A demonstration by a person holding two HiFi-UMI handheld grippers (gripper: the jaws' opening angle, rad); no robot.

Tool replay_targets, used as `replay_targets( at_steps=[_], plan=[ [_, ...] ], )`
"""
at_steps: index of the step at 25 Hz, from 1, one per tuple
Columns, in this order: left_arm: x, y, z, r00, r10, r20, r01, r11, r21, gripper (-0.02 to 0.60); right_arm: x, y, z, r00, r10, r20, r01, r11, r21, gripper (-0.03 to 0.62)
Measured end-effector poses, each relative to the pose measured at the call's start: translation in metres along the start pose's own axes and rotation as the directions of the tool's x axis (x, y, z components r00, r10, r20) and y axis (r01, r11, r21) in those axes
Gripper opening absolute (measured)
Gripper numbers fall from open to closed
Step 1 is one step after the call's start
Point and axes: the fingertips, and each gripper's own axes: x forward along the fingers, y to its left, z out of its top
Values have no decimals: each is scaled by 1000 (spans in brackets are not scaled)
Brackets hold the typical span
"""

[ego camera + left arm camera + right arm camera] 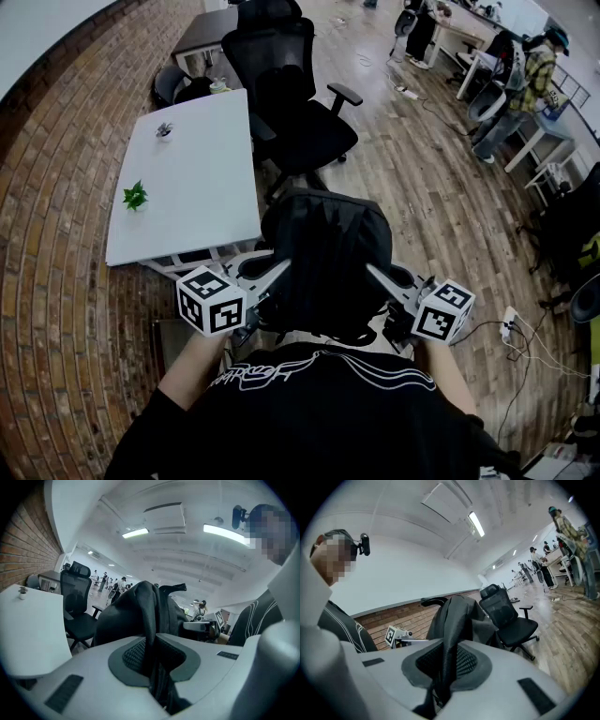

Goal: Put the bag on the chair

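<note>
The bag (326, 246), a soft black backpack-like sack, hangs in the air just in front of the person, slung between the two grippers. It looks limp and rumpled, with its cloth bunched upward at the top. Something like a carry handle sticks out near the crest, though the gripper views are too warped to be sure. The left gripper (279, 274) takes it from the bag's left side and the right gripper (373, 272) from its right. Each has its jaws nearly together, clamped on a narrow fold or strap of black cloth running up between the pads. The bag's width lies side to side between the two, so neither hand is nearer to it than the other.

The chair (302, 117), a black mesh office chair with armrests, stands straight ahead beyond the bag and well apart from it, its bare seat turned roughly toward the person. I judge the coming move to be forward and down onto that seat. A white table (202, 202) with a small green plant (136, 196) stands just left of the chair, so the bag's left side needs watching.
</note>
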Motion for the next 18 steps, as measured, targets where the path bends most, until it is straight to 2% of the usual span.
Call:
replay_targets(
  at_steps=[8, 18],
  plan=[
    [34, -2, 9, 1000, 6, -5, -6, 1000, 0, 63, -12, -31, 13, 1000, -5, 3, 5, 1000, 13, 31],
    [103, -7, 26, 1000, 5, -11, -4, 1000, 13, 63, -39, -90, 38, 1000, -13, 26, 13, 1000, 17, 32]
  ],
)
